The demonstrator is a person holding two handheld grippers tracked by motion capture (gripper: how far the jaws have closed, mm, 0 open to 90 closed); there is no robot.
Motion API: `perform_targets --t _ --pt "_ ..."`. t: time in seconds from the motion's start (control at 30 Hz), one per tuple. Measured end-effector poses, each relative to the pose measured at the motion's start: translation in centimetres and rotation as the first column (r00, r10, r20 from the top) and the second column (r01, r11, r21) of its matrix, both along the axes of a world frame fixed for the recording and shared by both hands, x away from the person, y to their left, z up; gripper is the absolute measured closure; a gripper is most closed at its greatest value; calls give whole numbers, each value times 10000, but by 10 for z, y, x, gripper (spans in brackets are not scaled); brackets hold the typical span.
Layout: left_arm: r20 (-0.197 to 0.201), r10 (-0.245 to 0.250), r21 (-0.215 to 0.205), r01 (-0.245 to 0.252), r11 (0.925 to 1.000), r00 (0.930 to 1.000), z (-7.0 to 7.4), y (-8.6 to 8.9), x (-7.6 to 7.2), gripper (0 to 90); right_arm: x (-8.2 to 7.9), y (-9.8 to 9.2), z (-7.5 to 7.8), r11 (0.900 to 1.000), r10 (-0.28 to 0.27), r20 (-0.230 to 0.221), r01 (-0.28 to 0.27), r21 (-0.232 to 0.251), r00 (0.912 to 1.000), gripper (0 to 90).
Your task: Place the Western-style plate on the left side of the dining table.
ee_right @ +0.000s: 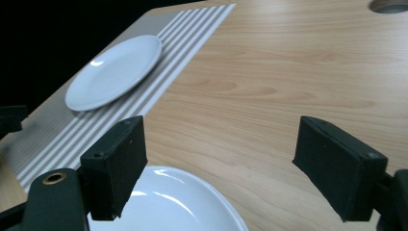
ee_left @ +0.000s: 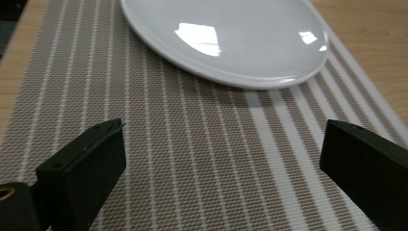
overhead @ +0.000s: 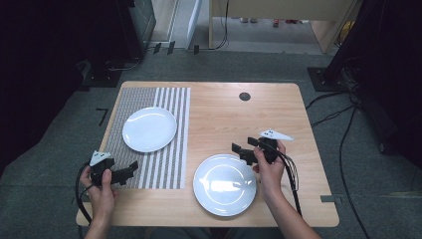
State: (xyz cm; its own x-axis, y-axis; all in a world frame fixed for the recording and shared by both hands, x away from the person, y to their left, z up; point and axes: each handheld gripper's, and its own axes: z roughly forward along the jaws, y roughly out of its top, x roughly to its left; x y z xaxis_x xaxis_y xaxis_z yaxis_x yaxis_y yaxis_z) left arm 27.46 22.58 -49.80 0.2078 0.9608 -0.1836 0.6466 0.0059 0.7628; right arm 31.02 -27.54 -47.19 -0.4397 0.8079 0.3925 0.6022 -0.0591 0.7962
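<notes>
On the light wood-grain table (overhead: 278,114), I am logging two round, glossy white plates. The far plate (overhead: 149,129) is sitting on a woven placemat (overhead: 171,164), grey-beige with pale stripes that widen toward its right edge. The near plate (overhead: 225,184) is lying directly on the bare wood, just right of the mat, near the front edge.

My left gripper (overhead: 128,169) is hovering over the mat's near left corner, jaws spread wide with nothing between them. My right gripper (overhead: 244,145) is hanging just beyond the near plate's far rim, jaws likewise released and empty; a grey three-cornered plate is riding on top and black cables are trailing back along the forearm.

The left gripper view is giving me the mat's fine weave and the far plate's shallow rim with window glare. The right gripper view is showing the near plate's edge under the jaws, with the far plate well apart on the mat.

A round dark grommet (overhead: 244,96) is set in the table's far side. Grey carpet, floor cables and dark equipment are surrounding the table.
</notes>
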Motion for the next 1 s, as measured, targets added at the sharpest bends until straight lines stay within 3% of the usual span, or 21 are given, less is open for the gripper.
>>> perform_targets --t 0.3,0.43,0.57,0.8,1.0 --pt "-150 312 319 -307 9990 9994 -12 14 -11 24 -10 -29 -12 9976 -645 -47 643 -250 9979 184" --pt "-27 392 446 -390 9982 9992 -13 17 -13 24 -16 -44 -18 9955 -850 -98 846 -419 9963 184" --pt "-213 282 407 -273 9988 9994 -16 16 -11 24 -22 -56 -22 9925 -1065 -109 1057 -613 9943 184" --pt "-270 -15 832 37 9965 9996 -19 9 -12 24 -34 -83 -31 9850 -1540 -242 1516 -821 9878 184" --pt "-263 -24 616 40 9981 9997 -19 11 -12 24 -41 -99 -34 9792 -1852 -313 1818 -905 9822 184"
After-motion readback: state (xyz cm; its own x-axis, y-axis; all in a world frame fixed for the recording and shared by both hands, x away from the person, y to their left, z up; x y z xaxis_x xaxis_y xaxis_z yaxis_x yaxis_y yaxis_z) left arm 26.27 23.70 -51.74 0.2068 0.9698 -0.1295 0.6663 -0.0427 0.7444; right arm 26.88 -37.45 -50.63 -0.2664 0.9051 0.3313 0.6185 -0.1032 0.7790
